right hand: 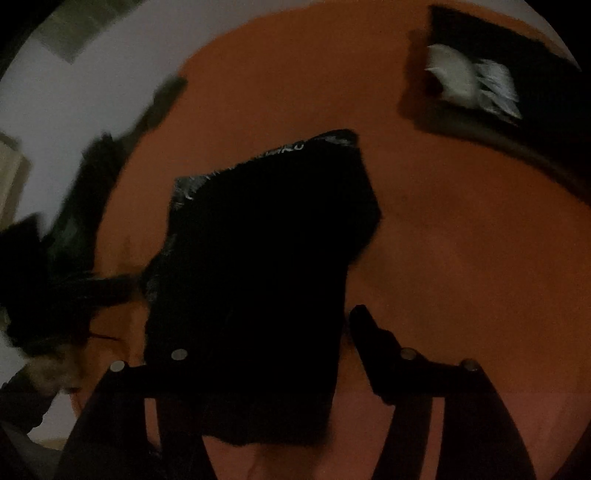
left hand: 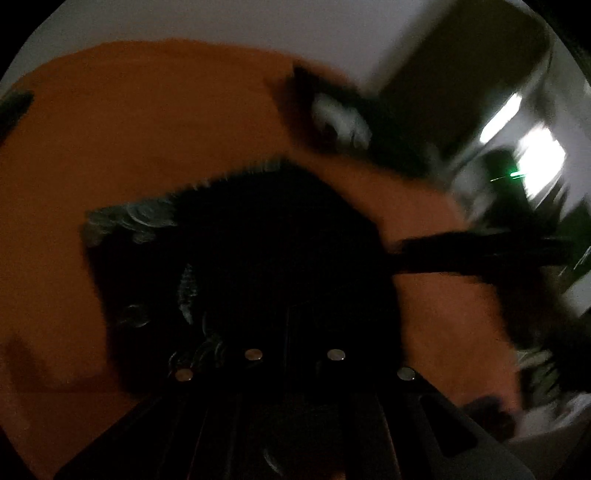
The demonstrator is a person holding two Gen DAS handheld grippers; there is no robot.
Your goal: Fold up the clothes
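A dim room in a home, by the look of it. A round table under an orange cloth (right hand: 461, 229) carries dark garments: one black piece (right hand: 266, 266) at its middle, another with a white print (right hand: 480, 81) near its far edge. Pale plain walls (left hand: 221, 22) stand behind, and a bright window or doorway (left hand: 543, 162) glows beyond the table's edge, blurred.
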